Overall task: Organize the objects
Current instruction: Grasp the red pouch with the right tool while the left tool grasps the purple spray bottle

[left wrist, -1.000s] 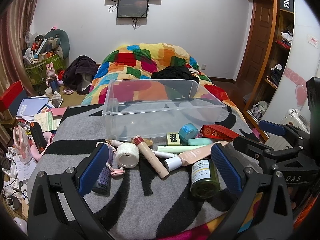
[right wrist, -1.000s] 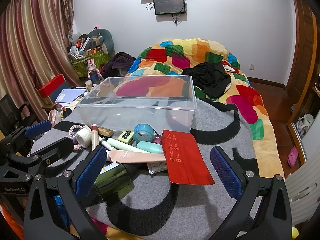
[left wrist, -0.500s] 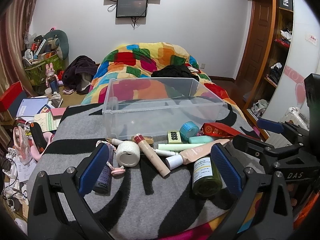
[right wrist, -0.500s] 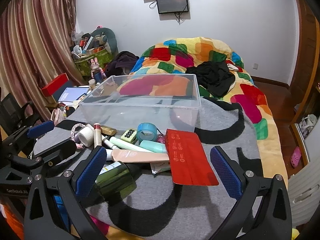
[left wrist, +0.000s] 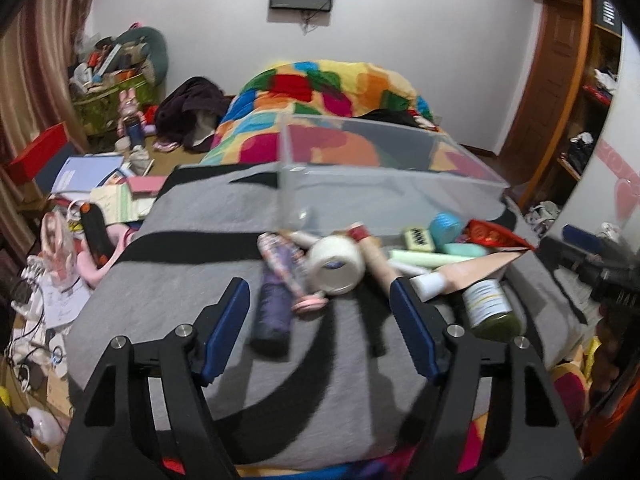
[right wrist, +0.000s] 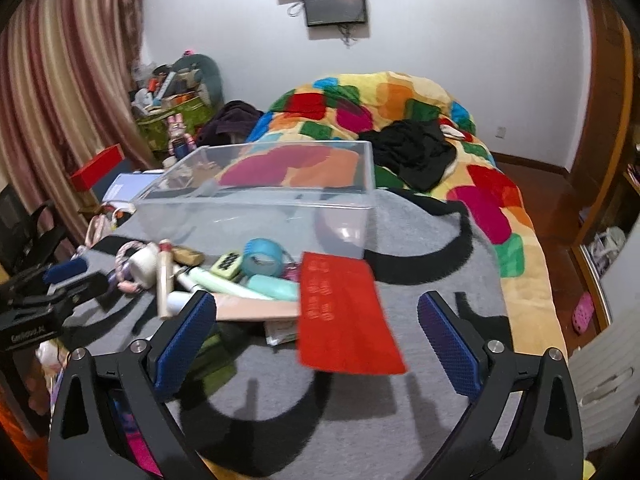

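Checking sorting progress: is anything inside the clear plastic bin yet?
No, the clear plastic bin shows only its bare floor; the items lie outside, before it.

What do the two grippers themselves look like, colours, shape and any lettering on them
Both the left gripper and the right gripper are matte black angular frames with silver bolt heads. Each finger carries a flat, textured blue pad. White lettering, too blurred to read, marks the left gripper's body. No cables or sleeves show.

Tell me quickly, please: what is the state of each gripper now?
Left gripper: open, holding nothing, above the purple tube.
Right gripper: open, holding nothing, in front of the red packet.
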A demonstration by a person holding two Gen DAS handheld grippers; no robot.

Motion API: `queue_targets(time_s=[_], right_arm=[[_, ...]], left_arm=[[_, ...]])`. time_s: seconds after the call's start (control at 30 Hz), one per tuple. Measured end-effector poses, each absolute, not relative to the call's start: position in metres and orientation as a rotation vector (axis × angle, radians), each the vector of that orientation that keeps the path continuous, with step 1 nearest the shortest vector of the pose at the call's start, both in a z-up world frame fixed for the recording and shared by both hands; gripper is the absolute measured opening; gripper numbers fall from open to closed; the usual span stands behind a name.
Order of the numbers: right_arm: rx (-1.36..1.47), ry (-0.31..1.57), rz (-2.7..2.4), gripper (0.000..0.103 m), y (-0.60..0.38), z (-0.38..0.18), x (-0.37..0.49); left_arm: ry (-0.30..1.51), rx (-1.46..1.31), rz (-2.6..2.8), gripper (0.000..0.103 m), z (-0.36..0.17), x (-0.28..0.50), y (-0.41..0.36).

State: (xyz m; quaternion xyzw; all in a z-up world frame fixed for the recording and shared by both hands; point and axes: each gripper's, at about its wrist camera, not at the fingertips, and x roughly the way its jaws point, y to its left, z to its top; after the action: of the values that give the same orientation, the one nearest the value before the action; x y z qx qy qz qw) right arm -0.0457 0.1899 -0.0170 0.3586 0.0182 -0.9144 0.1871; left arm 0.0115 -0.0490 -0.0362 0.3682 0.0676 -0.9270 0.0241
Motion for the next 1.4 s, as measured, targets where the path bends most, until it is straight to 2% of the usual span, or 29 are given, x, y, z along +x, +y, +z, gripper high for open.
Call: queue_targets(time_s=[0.13,0.2,0.33,0.5,0.63,0.73,0.8,0.83,1.07,1.4], right_arm=[[1.014,0.050,-2.602,0.094,0.196,-0.016,-0.055],[1.022,0.051,-2.606,0.090,0.196,-0.017,-0.062],[1.077,0.023,-2.578,0.085,0.195,-0.023,-0.079],[1.157,0.029,-2.552,0.085,0.194,-0.036,-0.094],[1.229,-0.006,-2.487,0.083,0.193,-0.049,-0.105],[1.250,-0.006,-2.460,0.073,0.190,-0.056,-0.108],[1.267,-0.007,-2.434,0.056,0.188,-0.061,-0.110],[1.277,-0.012,-2.418,0.051,0.188,-0.064,-0.111],[1.242,-0.062,-2.425,0.051,0.197,-0.062,-0.102],[1.111,-0.057,-2.456,0.051,0.197,-0.029,-0.079]], left_arm=[[0.219,1.165,-2.827,0.072,-0.049,0.016,-0.065],[0.225,1.187,-2.808,0.067,-0.055,0.012,-0.069],[0.254,1.238,-2.789,0.051,-0.068,0.000,-0.075],[0.225,1.220,-2.798,0.040,-0.077,-0.008,-0.074],[0.234,1.199,-2.807,0.026,-0.077,-0.009,-0.074],[0.258,1.190,-2.810,0.025,-0.076,-0.005,-0.076],[0.265,1.186,-2.806,0.025,-0.075,-0.004,-0.077],[0.266,1.184,-2.802,0.025,-0.074,-0.002,-0.078],[0.277,1.150,-2.770,0.025,-0.064,0.010,-0.086],[0.285,1.031,-2.824,0.025,-0.031,0.015,-0.082]])
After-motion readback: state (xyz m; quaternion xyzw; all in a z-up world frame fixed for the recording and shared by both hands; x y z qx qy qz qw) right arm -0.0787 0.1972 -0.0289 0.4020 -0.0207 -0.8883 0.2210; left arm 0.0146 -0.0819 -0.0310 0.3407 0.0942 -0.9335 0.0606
